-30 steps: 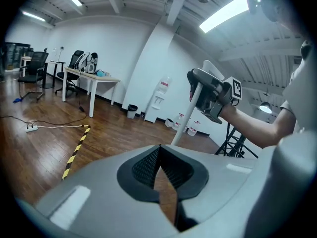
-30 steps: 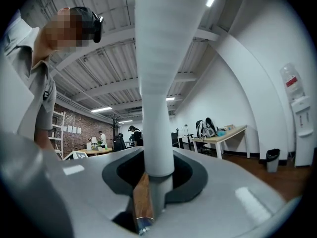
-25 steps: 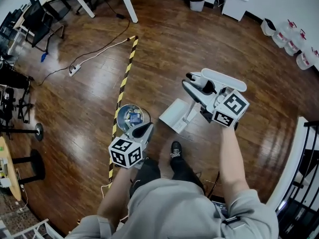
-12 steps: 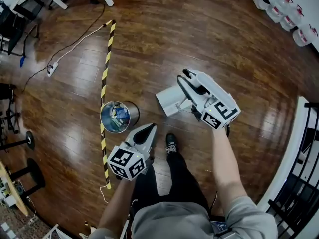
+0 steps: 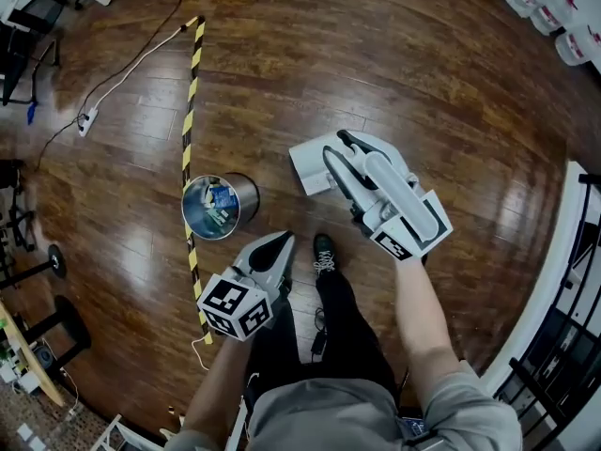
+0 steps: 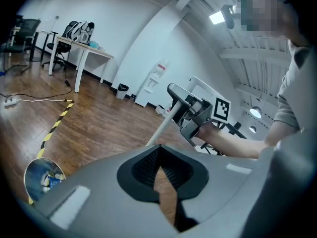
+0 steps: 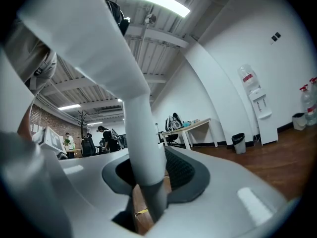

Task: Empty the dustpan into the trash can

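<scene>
Right gripper is clenched on the handle of the dustpan. The white pole runs straight btw its jaws, w/ pads pressing on both sides. Left gripper has its jaws closed tip to tip w/ nothing in them. It hangs low in front of the person, near the trash can.

The dustpan is down by the wood floor, pan end pointing away from the person. In the head view it sits to the right of the can & clearly apart from it, so not over the opening yet. Can't tell whether the pan touches the floor, or what's in it. The can is small, round, metal, right beside the yellow-black tape, w/ some rubbish already inside.

Step in hand, as I read it: get the pan across to the can, then tip it. To do it well:
- Keep the pan level on the way, lip slightly up, so nothing slides off early.
- The pole looks round & smooth, so it may twist in the jaws. Grip firm, move slow, no wrist flicks.
- The can mouth leaves little margin for the pan, I'd say. Bring the lip just above the rim, pour from one corner, tilt gradually.
- A light can may tip if knocked. The left gripper is free & close, so it could steady the can.
</scene>
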Demonstrator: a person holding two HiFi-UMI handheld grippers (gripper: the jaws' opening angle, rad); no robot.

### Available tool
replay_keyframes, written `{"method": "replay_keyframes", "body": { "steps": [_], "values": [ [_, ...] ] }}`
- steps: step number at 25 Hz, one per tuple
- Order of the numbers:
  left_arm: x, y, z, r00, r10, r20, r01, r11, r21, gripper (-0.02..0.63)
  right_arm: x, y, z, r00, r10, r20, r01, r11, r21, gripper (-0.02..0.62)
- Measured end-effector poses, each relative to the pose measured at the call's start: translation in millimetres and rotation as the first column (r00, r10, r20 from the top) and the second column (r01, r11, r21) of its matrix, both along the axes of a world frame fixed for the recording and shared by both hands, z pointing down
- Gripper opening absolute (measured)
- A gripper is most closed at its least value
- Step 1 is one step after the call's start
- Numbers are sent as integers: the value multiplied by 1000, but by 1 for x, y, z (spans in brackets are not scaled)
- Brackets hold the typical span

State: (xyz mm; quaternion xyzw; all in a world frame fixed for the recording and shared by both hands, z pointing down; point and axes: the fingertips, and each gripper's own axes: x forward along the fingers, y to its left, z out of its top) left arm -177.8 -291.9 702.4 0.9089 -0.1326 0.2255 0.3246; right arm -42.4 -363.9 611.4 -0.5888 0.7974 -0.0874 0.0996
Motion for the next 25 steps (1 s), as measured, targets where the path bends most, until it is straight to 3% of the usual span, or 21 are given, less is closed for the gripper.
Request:
{"method": "replay_keyframes", "body": {
  "steps": [4,8,11,14,17,25],
  "values": [
    [6,-6,3,1000,15,11,-15,1000,-8,-3,7,8,-1,999,39,29,-40,999,27,120],
    [5,0,9,999,46,18,-46,999,-22,-3,13,23,6,990,138,33,-139,990,30,139],
    [4,9,7,996,92,12,-92,996,-21,-3,16,42,9,972,234,34,-235,972,29,188],
    [-3,15,2,992,123,-5,-123,992,-18,-3,20,64,19,929,368,40,-368,930,8,293],
    [-13,21,-1,987,161,-14,-161,987,-12,-3,22,83,28,872,488,27,-488,873,-11,348],
    [-47,31,-15,974,224,-24,-224,975,6,-3,15,118,47,768,640,-1,-639,766,-78,376]
  ]
}}
